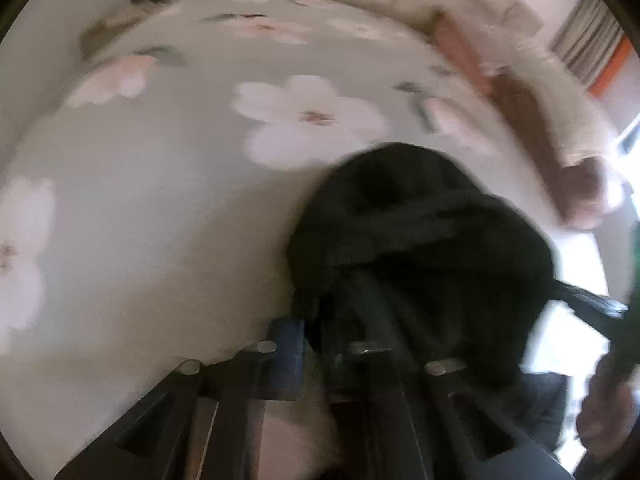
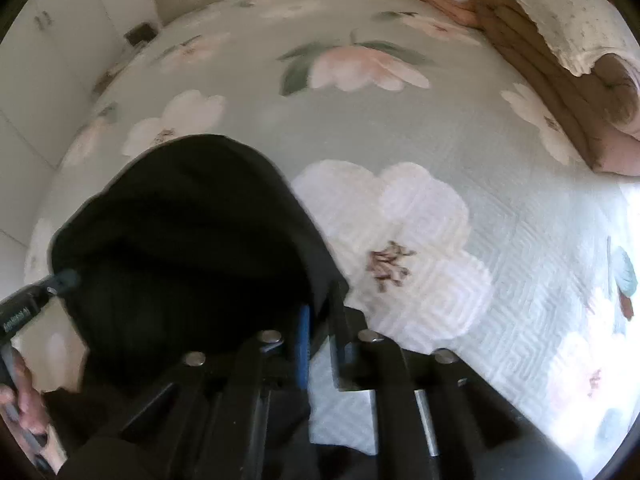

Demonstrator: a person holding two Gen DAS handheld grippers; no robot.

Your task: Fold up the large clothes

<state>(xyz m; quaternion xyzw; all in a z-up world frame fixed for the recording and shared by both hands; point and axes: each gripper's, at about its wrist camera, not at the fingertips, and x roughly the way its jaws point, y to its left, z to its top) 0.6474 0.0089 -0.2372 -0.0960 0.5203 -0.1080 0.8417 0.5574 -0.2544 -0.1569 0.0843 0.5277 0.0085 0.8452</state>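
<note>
Black garment point(image 2: 188, 248) is bunched up and held off the floral bedspread point(image 2: 460, 152), hanging between your two grippers. It sits low in both views, right of centre in the left wrist view point(image 1: 424, 240) and left of centre in the right wrist view.

Your left gripper point(image 1: 324, 332): clenched on the black garment. Cloth is gathered into a twisted knot right at the fingertips and drapes over the right-hand finger. Left wrist view is motion-blurred, so fine detail is soft.

Your right gripper point(image 2: 320, 320): also clamped on the black garment. The blue pad point(image 2: 304, 344) of the left-hand finger presses against the cloth edge, with fabric pinched in the narrow gap between the fingers. Most of the cloth hangs to the left of that grip.

In the right wrist view your left gripper point(image 2: 28, 308) shows at the left edge with your left hand point(image 2: 24, 404) wrapped round its handle. In the left wrist view your right gripper's body point(image 1: 592, 308) shows at the right edge, touching the cloth.

Folded brown-pink quilt point(image 2: 560, 80) lies along the far right side of the bed, well apart from the garment. White cupboard point(image 2: 52, 52) stands past the bed's left side.
</note>
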